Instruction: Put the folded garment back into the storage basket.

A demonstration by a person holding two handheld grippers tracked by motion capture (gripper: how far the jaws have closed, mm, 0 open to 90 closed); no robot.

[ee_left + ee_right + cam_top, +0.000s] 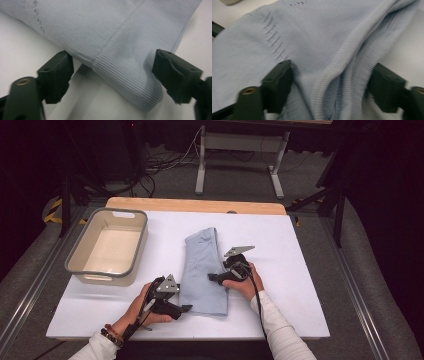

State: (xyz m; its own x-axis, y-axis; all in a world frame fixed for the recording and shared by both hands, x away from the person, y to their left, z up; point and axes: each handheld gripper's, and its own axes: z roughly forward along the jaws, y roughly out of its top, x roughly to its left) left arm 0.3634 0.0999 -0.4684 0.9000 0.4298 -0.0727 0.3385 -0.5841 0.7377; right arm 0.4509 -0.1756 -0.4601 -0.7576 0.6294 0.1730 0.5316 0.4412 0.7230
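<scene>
A light blue ribbed garment (202,270) lies folded in a long strip on the middle of the white table. My left gripper (187,308) is at its near left corner. In the left gripper view the garment (112,30) lies flat between the wide jaws of the left gripper (112,72), which is open. My right gripper (212,277) is on the strip's right edge, pointing left. In the right gripper view the hems of the garment (312,37) bunch up and fill the gap of the right gripper (332,85), whose jaws stand wide apart.
A grey-rimmed beige bin (82,245) stands at the left of the table (300,270), with nothing in it. A wooden strip runs along the far edge. Metal rails flank the table, and cables and stands lie on the floor behind.
</scene>
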